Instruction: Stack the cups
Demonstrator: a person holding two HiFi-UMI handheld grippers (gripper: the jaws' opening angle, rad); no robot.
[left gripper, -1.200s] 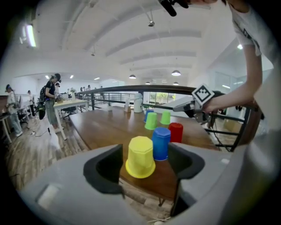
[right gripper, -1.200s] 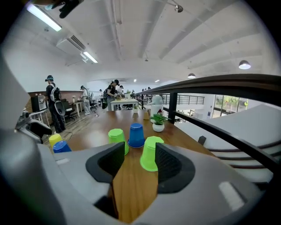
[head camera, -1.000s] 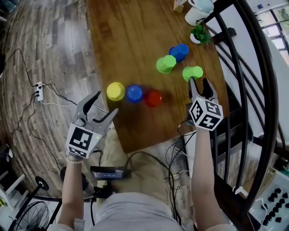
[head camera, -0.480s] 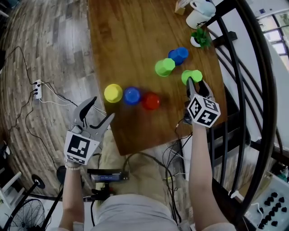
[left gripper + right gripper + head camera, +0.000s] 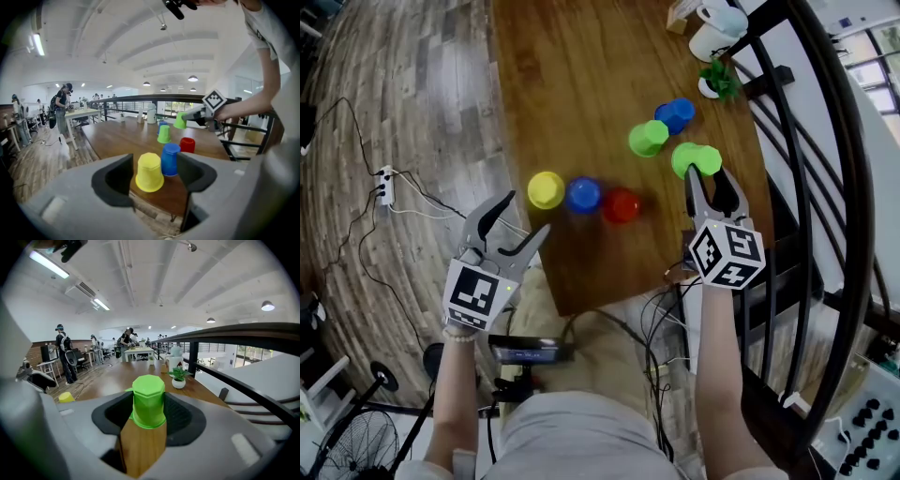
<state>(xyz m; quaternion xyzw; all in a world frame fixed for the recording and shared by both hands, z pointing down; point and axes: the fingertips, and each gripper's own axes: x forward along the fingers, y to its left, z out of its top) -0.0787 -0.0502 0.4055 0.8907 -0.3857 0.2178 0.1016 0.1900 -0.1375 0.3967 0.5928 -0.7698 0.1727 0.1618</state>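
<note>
Cup (image 5: 148, 401) inverted, long axis near-vertical (green, base up).

The left hand-held gripper (image 5: 525, 214) and right hand-held gripper (image 5: 708, 178) are grey, with dark jaw pads and white cubes bearing black square markers. The person wears a light grey garment (image 5: 572, 441).

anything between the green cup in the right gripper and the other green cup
Nothing visible. The right gripper, its fingers having just been closing, grips the green cup; only bare table separates it from the other green cup.
</note>
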